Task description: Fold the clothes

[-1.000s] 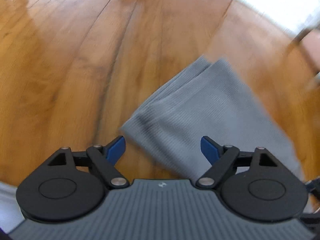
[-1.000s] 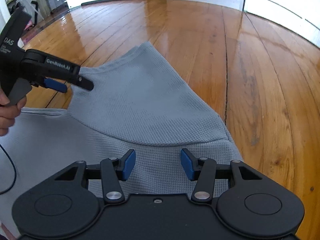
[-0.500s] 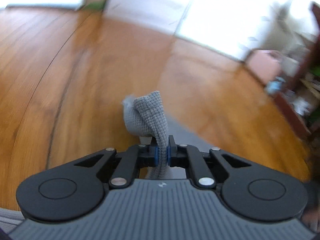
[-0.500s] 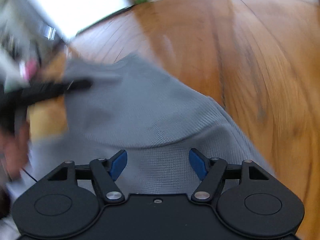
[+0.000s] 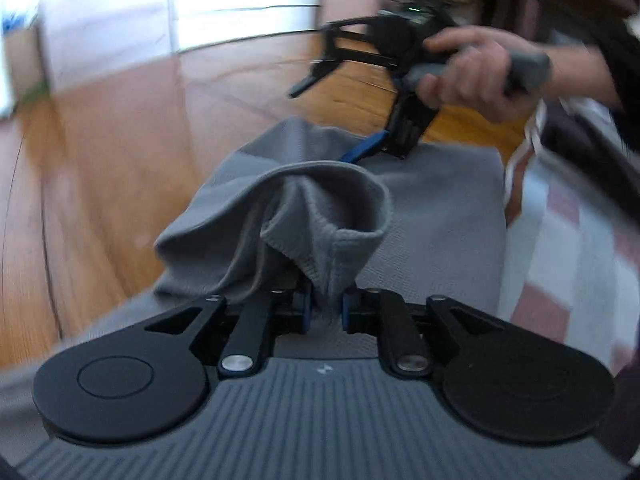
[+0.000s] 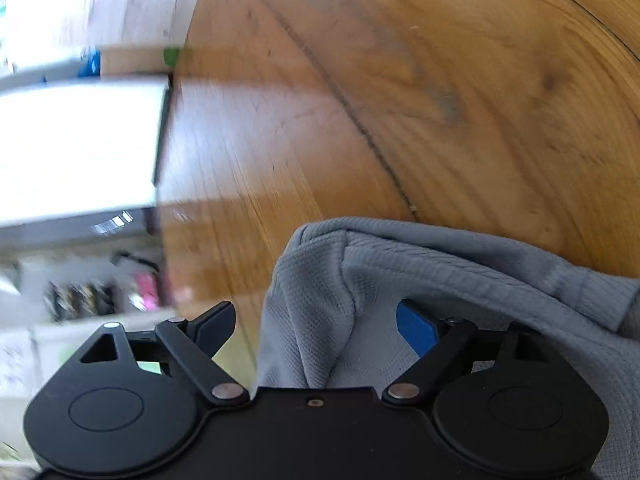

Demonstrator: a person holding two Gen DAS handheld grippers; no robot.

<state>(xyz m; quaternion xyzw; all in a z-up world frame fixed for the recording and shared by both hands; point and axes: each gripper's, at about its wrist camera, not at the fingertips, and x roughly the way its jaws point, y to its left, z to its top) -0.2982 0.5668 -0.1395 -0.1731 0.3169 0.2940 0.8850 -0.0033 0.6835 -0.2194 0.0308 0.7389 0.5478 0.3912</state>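
Left wrist view: we see the left gripper [image 5: 324, 312] with its blue pads drawn in close on a bunched, ribbed edge of the grey garment [image 5: 436, 208]. The pinched cloth rises from the jaws and curls over in a hood-like flap, which we read as a lifted end being carried across the rest of the garment. The body of the garment lies spread on the wooden floor [image 5: 100, 184], running away from this camera toward the right gripper [image 5: 360, 128], which a hand [image 5: 468, 68] holds by its handle above the cloth's far part.

Right wrist view: the right gripper [image 6: 316, 328] has its jaws well apart, with a fold of the garment [image 6: 460, 264] heaped between and over them. One blue pad shows against the cloth; nothing here is pinched. We judge that this open tool rests at the cloth to steady it or to mark a fold line (the blur forbids a firmer reading).

Orientation: the garment's long axis appears to run from the left gripper toward the right one, with a ribbed hem or cuff at the right edge of the right wrist view. Which end is collar and which is hem we cannot tell. A checked fabric [image 5: 560, 248] lies just beside the garment, to its right in the left wrist view.
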